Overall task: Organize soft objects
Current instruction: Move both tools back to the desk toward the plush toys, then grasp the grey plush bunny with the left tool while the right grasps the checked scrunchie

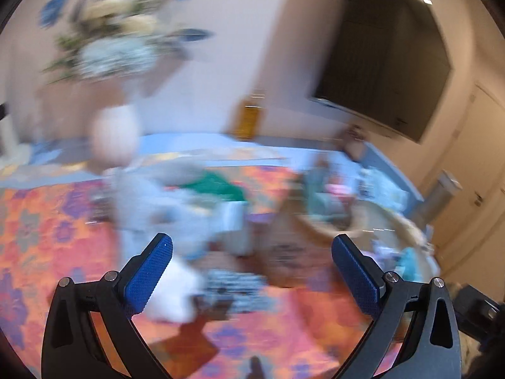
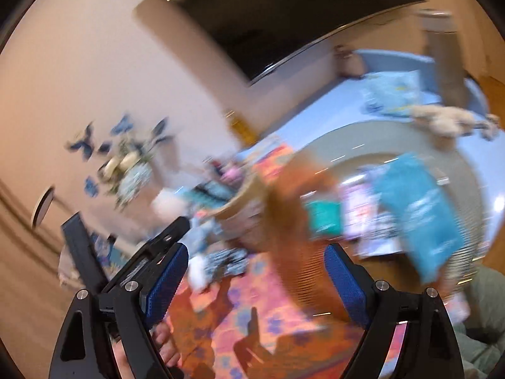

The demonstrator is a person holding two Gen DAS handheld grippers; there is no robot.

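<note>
**Left wrist and right wrist views: both blurred, fingers spread over a heap of soft things**

Left wrist view: left gripper (image 1: pixel 252 265) has its blue fingers (image 1: pixel 148 273) spread wide, nothing between them. Heavy motion blur. Below lies an orange and purple flowered bedspread (image 1: pixel 41 227). On it, ahead of the fingers, a loose heap of soft items: a pale grey-blue cloth (image 1: pixel 148 202), a green cloth (image 1: pixel 217 184), a black-and-white patterned cloth (image 1: pixel 233 287). A round woven basket (image 1: pixel 318 224) sits to the right of the heap, with soft things inside, too blurred to name. A flower arrangement (image 1: pixel 116 44) stands at the far left by the wall; a dark screen (image 1: pixel 388 63) hangs on the wall to the right.

Right wrist view: right gripper (image 2: pixel 255 274) also has its fingers (image 2: pixel 167 281) spread apart. An orange-brown cloth (image 2: pixel 290 221) smears across the space between them; cannot tell whether it touches either finger, and neither presses on it. A teal cloth (image 2: pixel 419 211) shows at right, over the basket (image 2: pixel 246 202). A person's toes (image 2: pixel 164 341) show at the lower left on the bedspread.
</note>
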